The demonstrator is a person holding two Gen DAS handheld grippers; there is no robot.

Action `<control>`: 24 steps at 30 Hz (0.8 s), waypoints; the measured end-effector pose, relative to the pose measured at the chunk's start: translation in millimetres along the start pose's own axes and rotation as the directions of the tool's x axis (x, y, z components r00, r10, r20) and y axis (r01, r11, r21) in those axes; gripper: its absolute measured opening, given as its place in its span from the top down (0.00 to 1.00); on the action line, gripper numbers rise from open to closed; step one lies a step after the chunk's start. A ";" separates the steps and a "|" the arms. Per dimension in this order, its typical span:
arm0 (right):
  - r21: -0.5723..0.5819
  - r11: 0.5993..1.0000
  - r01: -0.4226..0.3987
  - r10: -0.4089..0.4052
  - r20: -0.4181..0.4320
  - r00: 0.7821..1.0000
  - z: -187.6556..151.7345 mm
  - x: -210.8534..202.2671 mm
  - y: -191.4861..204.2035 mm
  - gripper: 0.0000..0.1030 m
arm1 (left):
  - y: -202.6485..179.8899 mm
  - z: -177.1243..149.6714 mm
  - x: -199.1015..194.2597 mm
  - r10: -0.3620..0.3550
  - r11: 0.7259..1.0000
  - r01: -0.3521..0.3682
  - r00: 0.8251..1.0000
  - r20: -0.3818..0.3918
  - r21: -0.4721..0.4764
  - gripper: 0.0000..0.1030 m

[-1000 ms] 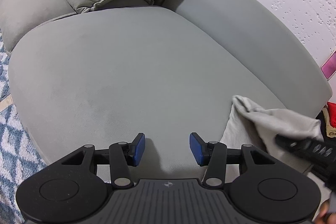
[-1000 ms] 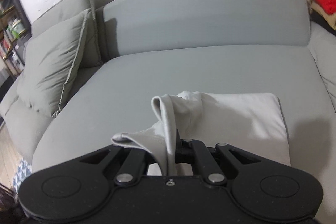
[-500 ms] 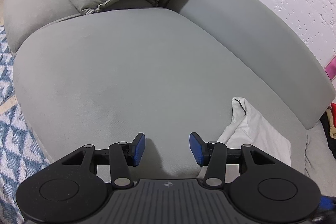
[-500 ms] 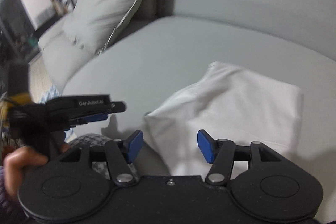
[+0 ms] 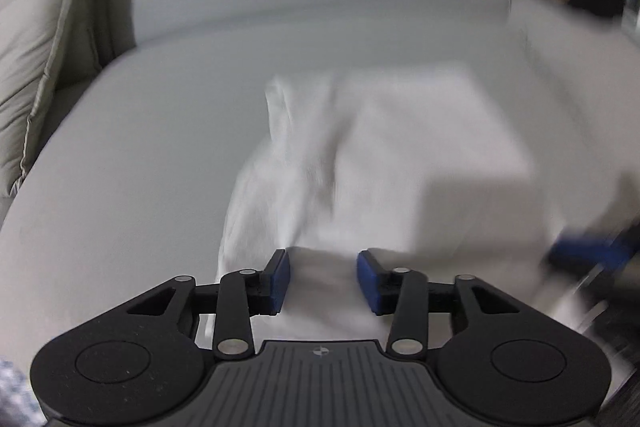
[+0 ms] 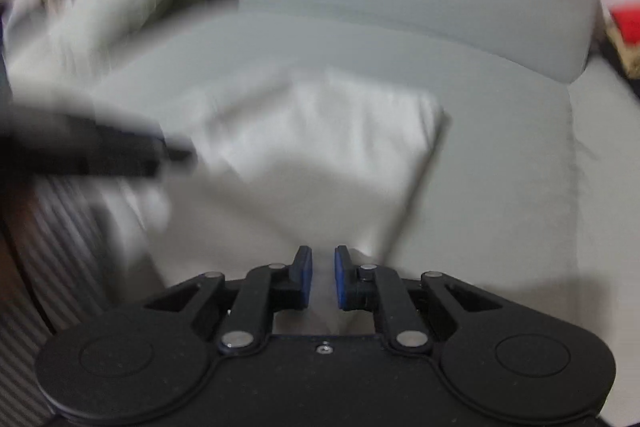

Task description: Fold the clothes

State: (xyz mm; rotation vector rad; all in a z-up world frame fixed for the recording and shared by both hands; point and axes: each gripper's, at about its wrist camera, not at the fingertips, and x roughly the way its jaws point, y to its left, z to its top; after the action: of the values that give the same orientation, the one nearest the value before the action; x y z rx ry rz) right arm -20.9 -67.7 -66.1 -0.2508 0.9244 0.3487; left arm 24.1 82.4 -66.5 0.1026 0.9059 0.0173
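White garment on a grey sofa, two grippers over its near edge

White cloth, partly folded and blurred, lies on the grey sofa seat, its right part flat and squared, its left part rumpled. The left gripper is over the cloth's near edge, blue pads spread apart with nothing between them. The right gripper has its pads drawn close, a narrow gap left; whether they pinch cloth cannot be told. A grey cushion leans at the sofa's left end.
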 end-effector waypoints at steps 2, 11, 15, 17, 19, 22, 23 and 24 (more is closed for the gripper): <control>0.025 1.000 0.004 -0.004 0.005 1.000 -7.4 -5.8 -9.6 0.91 | -13.6 2.2 9.6 0.022 0.997 -0.019 0.998 -0.050 0.068 0.57; 0.443 0.861 -0.249 0.196 0.161 0.967 10.9 -31.6 -104.4 0.68 | 66.2 48.8 -21.2 -0.044 0.990 0.063 0.988 0.147 -0.129 0.56; 0.610 0.713 -0.345 0.253 0.236 0.938 21.0 -8.6 -142.6 0.60 | 97.6 77.6 20.7 -0.115 0.940 0.150 0.985 0.130 -0.306 0.55; 0.654 0.659 -0.370 0.268 0.256 0.929 24.5 8.1 -153.2 0.60 | 112.0 88.7 51.0 -0.204 0.888 0.226 0.974 0.096 -0.402 0.58; 0.701 0.589 -0.402 0.296 0.276 0.914 26.3 27.1 -162.8 0.60 | 118.8 94.3 81.1 -0.306 0.821 0.303 0.949 0.076 -0.483 0.61; 0.758 0.501 -0.418 0.316 0.289 0.904 28.4 53.9 -174.6 0.59 | 125.1 99.9 117.9 -0.404 0.736 0.360 0.913 0.055 -0.573 0.63; 0.767 0.487 -0.417 0.319 0.288 0.903 29.4 62.2 -175.9 0.59 | 126.1 100.6 127.5 -0.422 0.717 0.366 0.905 0.049 -0.593 0.63; 0.775 0.473 -0.419 0.324 0.289 0.901 30.1 70.3 -176.5 0.59 | 127.1 101.4 137.0 -0.439 0.697 0.371 0.897 0.043 -0.613 0.64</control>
State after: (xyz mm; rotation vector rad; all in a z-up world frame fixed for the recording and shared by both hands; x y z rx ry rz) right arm 110.2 -205.4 -94.8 0.8776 0.9431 0.2857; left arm 191.9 208.7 -99.7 -0.7222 0.9763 -0.1004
